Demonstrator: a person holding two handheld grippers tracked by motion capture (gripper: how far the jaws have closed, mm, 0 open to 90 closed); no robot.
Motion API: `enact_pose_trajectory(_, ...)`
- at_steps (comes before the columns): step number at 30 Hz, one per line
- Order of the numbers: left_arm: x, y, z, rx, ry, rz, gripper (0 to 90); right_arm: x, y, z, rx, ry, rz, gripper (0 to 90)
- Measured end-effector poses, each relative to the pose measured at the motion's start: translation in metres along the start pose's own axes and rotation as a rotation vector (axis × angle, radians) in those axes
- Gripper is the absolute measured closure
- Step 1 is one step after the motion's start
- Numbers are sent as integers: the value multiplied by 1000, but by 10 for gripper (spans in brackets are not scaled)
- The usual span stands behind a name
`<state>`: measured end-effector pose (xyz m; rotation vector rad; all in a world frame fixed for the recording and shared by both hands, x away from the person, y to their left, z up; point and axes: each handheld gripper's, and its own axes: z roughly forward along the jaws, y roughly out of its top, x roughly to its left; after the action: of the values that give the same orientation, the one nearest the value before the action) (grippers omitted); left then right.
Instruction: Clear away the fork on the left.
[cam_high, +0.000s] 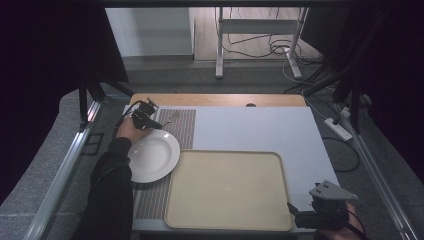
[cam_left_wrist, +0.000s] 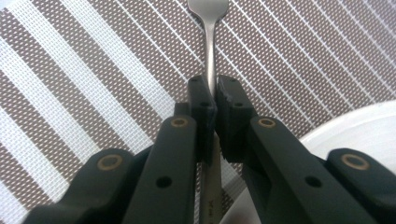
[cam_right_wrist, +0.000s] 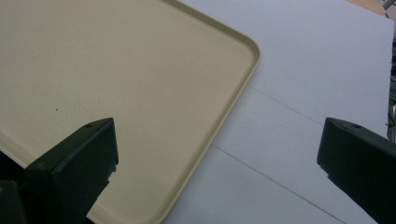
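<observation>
My left gripper (cam_left_wrist: 212, 100) has its fingers clenched on the fork (cam_left_wrist: 211, 56) handle, upper centre of its view, on the striped mat (cam_left_wrist: 93, 70) beside the plate (cam_high: 155, 155). Lifting and placing remain. My right gripper (cam_right_wrist: 217, 154) hangs released over the tray (cam_right_wrist: 116, 70) corner.

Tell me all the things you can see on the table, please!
fork: one, silver, on the striped mat beside the plate, handle between the left gripper's jaws
plate: one, white, on the mat left of the tray
mat: one, brown and white striped, left part of the table
tray: one, beige, middle of the table, bare
table: one, pale top
left gripper: black, shut on the fork
right gripper: black, open, by the tray's near right corner
</observation>
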<state>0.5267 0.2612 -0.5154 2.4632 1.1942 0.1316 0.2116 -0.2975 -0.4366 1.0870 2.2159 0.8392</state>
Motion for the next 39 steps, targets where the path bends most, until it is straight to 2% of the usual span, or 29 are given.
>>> enact_pose_trajectory(2,2,-2,-5,9,45,5,844,0,0,0,0,1,1,0)
enact_pose_trajectory(6,9,-7,-18,-2,74,-13,844,0,0,0,0,1,2,0)
enact_pose_trajectory(10,13,-13,-29,-12,90,-31,844,0,0,0,1,1,1,0)
enact_pose_trajectory(13,19,-22,-44,-7,102,-49,844,0,0,0,3,1,-1,0)
enact_pose_trajectory(18,18,-28,-58,-16,98,-47,844,0,0,0,3,-1,0,0)
enact_pose_trajectory(20,13,-31,-67,-25,83,-47,844,0,0,0,6,-2,-2,0)
enact_pose_trajectory(23,9,-33,-72,-35,72,-41,844,1,0,0,5,-2,-1,0)
enact_pose_trajectory(26,-3,-37,-77,-54,51,-33,844,1,0,0,6,-3,-2,0)
enact_pose_trajectory(29,-10,-40,-78,-56,43,-27,844,1,0,0,5,-4,-3,0)
enact_pose_trajectory(33,-28,-45,-76,-46,31,-2,844,1,0,0,7,-5,-5,0)
enact_pose_trajectory(35,-31,-46,-76,-47,24,0,844,1,0,0,8,-5,-6,0)
enact_pose_trajectory(36,-37,-49,-76,-50,15,6,844,1,0,0,8,-6,-7,0)
enact_pose_trajectory(37,-37,-49,-76,-50,15,6,844,1,0,0,8,-6,-7,0)
enact_pose_trajectory(38,-44,-51,-75,-41,10,14,844,1,0,0,8,-6,-7,0)
enact_pose_trajectory(39,-44,-51,-75,-41,10,14,844,1,0,0,8,-6,-7,0)
